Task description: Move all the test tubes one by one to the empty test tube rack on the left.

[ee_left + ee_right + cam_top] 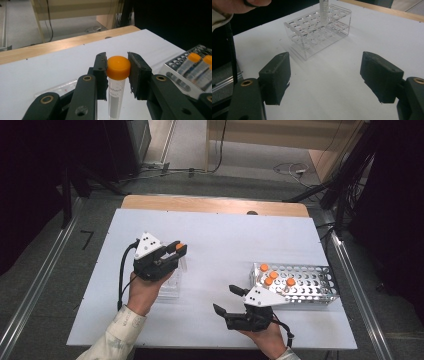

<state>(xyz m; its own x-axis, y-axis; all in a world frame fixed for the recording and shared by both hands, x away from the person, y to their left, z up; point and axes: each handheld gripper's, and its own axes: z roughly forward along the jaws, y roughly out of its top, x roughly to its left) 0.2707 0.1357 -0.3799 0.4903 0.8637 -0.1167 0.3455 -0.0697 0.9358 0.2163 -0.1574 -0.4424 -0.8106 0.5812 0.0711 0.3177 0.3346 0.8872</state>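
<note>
Your left gripper clamps the tube by its cap; lower it plumb into the clear rack; right gripper stands apart, empty.

The high camera is looking forward and down over my white table. My left gripper's camera is sitting close, facing the far right corner; my right one is facing left, toward the clear rack. All are sharing the tabletop.

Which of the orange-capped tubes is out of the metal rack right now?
The tube clamped by its cap in the left tool, above the clear rack. The other four tubes stand in the metal rack.
</note>
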